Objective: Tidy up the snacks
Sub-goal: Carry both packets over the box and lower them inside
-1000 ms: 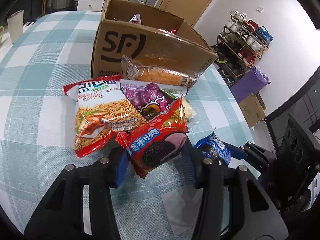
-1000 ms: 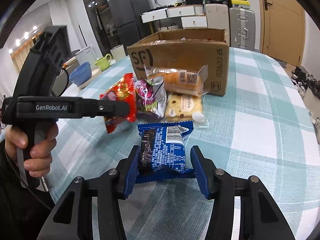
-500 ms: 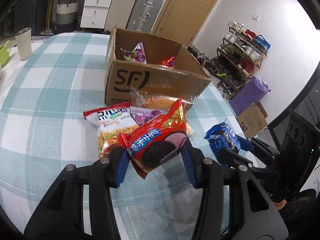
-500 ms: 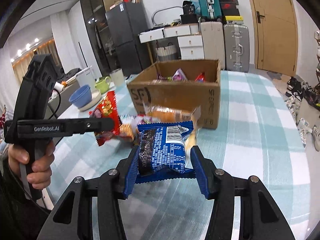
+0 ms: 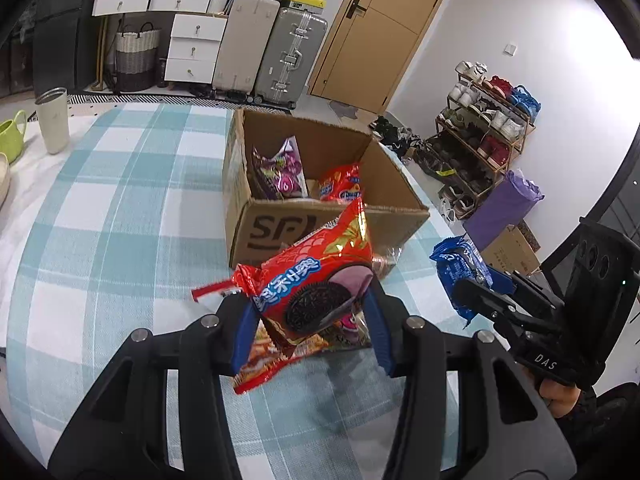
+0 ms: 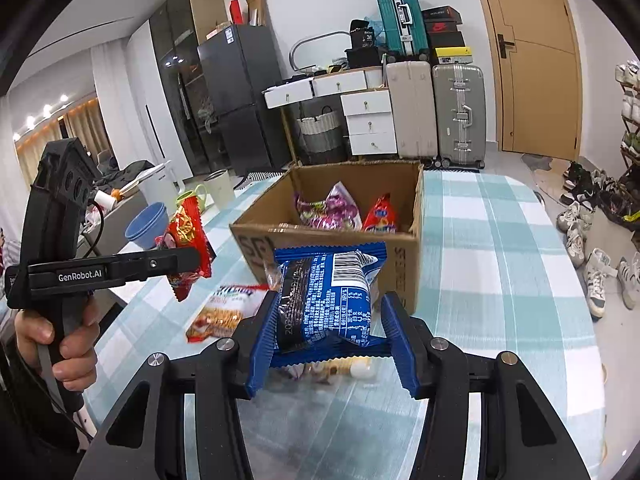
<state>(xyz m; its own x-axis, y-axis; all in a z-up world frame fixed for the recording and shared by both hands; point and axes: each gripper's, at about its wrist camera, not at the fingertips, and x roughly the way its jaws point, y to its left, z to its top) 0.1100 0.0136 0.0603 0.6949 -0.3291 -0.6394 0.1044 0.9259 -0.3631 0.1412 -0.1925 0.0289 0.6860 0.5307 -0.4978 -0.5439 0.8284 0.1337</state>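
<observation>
Left gripper (image 5: 314, 330) around red cookie pack (image 5: 316, 280)

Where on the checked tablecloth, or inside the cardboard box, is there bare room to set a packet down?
Inside the brown cardboard box, the floor near its right wall is bare; the purple packet and red packet crowd the middle. The teal checked tablecloth right of the box is free. In front, loose snacks crowd it.

The box (image 5: 320, 216) is open at the top, and its near wall is stood in the way. Two bags (image 5: 280, 168) are leaned at its back, with room seen in front of them. More snacks (image 6: 220, 312) are lain just before it. Bare cloth (image 5: 120, 200) is left beside the box.
</observation>
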